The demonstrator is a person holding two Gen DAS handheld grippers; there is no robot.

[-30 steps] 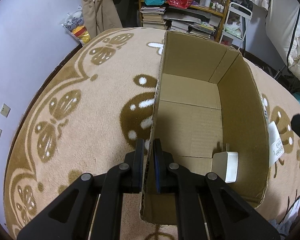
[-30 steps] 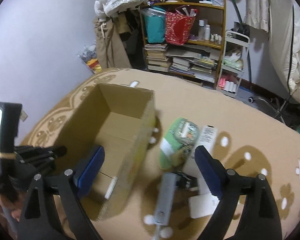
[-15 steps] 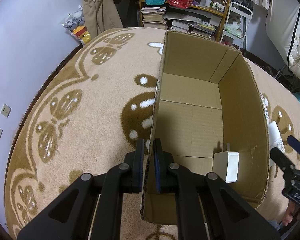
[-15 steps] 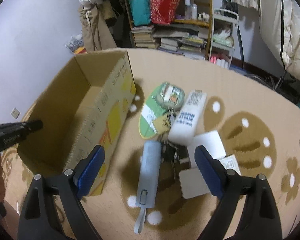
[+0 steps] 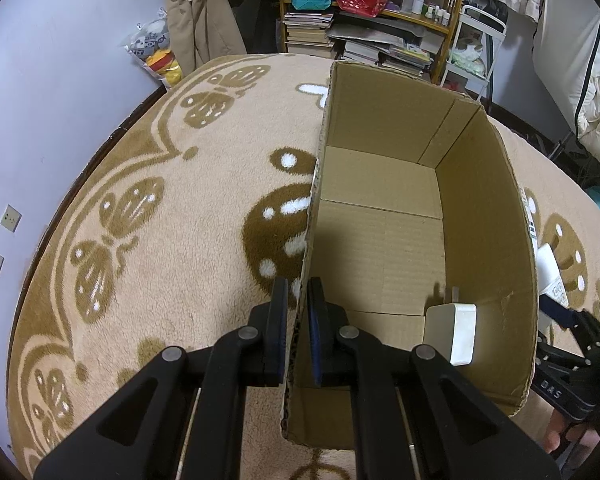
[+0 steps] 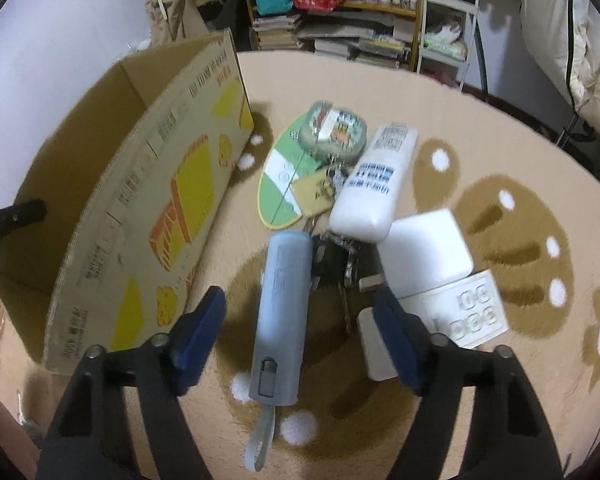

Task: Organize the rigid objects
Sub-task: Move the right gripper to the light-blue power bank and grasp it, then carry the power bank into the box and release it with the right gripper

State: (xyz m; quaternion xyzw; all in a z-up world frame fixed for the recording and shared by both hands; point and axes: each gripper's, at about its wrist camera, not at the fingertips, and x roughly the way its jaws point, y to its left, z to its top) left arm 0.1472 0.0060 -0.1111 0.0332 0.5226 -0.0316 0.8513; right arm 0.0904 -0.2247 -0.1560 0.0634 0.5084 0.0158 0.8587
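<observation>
My left gripper (image 5: pixel 297 292) is shut on the left wall of an open cardboard box (image 5: pixel 380 152), one finger outside and one inside. A white charger block (image 5: pixel 452 334) lies in the box's near right corner. My right gripper (image 6: pixel 298 300) is open, low over a pile on the rug, its fingers on either side of a pale blue cylinder with a strap (image 6: pixel 282 316). Beyond it lie a white bottle (image 6: pixel 376 184), a white square block (image 6: pixel 426 254), a green fan-shaped card (image 6: pixel 284 180), a round green pouch (image 6: pixel 334 130), dark keys (image 6: pixel 336 260) and a printed white card (image 6: pixel 460 308).
The box (image 6: pixel 140 200) stands left of the pile on a beige patterned rug (image 5: pixel 140 220). A cluttered bookshelf (image 6: pixel 340 20) and a white trolley (image 6: pixel 448 28) stand at the back. A purple wall (image 5: pixel 40 80) runs on the left.
My right gripper has swung from over the box to the right and down over the pile, closing in on the blue cylinder. My left gripper has held the box wall still.
</observation>
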